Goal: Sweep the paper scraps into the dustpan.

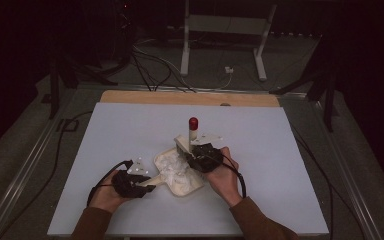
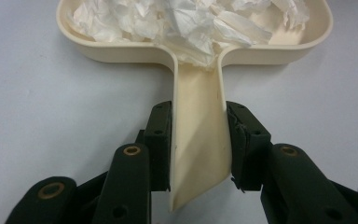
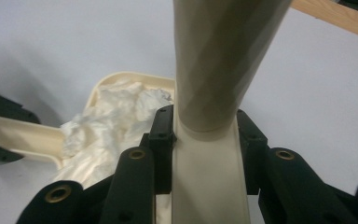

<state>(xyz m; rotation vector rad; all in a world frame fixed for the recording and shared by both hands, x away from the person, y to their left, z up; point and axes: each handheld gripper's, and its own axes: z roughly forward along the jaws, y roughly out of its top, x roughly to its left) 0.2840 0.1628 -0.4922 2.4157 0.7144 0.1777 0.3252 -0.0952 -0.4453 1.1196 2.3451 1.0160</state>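
Dustpan point(image 1: 180, 175) full of crumpled paper point(image 2: 186, 21), near the table's point(image 1: 280, 165) six o'clock edge.

Left gripper point(image 2: 198, 140) clamps its handle; right gripper point(image 3: 205, 140) clamps the red-capped brush point(image 1: 192, 131) at the pan's one o'clock. Tilting the pan, or pushing the brush too hard, could spill paper over the rim.

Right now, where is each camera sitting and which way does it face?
High view: above the person's side, looking forward and down on the table; both forearms, left gripper and right gripper show.
Left gripper view: rides the left gripper, looking along its jaws, shut on the dustpan handle.
Right gripper view: rides the right gripper, shut on the brush.
Both gripper views share the crumpled paper.
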